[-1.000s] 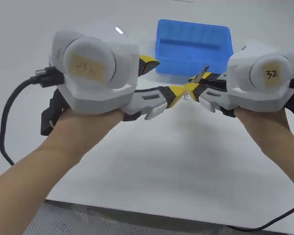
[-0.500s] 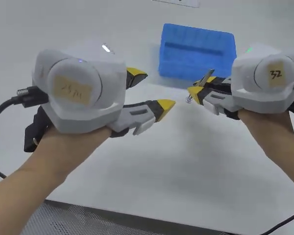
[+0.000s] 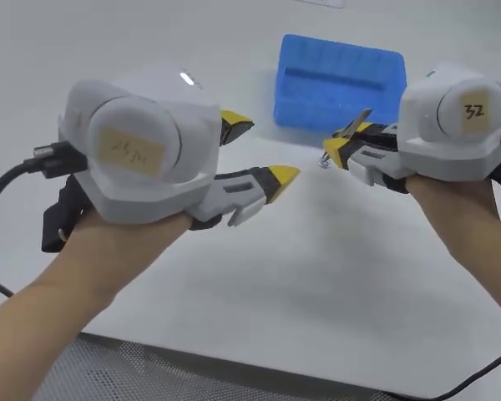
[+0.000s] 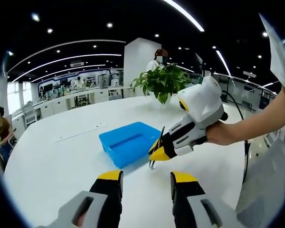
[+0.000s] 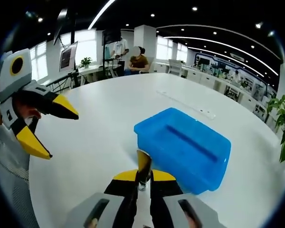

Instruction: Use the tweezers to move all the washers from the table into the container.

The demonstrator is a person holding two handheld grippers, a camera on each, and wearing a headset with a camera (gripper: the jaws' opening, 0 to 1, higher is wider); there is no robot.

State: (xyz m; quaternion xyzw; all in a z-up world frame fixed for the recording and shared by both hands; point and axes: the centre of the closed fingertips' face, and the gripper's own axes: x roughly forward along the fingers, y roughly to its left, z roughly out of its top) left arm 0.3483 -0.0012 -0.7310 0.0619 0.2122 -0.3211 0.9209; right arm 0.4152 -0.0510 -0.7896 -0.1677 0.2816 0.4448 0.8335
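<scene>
The blue container (image 3: 338, 79) sits at the back of the white table (image 3: 301, 276). My right gripper (image 3: 341, 144) hovers just in front of it, shut on metal tweezers (image 3: 356, 123). A small washer (image 3: 323, 160) hangs at the tweezers' tip, above the table. In the right gripper view the tweezers (image 5: 143, 166) rise between the shut jaws of my right gripper (image 5: 144, 176), with the container (image 5: 185, 147) just ahead. My left gripper (image 3: 263, 150) hovers open to the left, holding nothing. In the left gripper view my left gripper (image 4: 146, 176) points at the right gripper (image 4: 180, 137), the washer (image 4: 153, 166) and the container (image 4: 128, 142).
A black cable (image 3: 4, 196) trails from the left gripper off the table's left side. The table's near edge (image 3: 234, 363) runs along the bottom of the head view. People and a potted plant (image 4: 164, 83) stand far behind the table.
The left gripper has drawn back to the left, away from the tweezers' tip, with its jaws open. The right gripper with the tweezers has shifted slightly up and right.
</scene>
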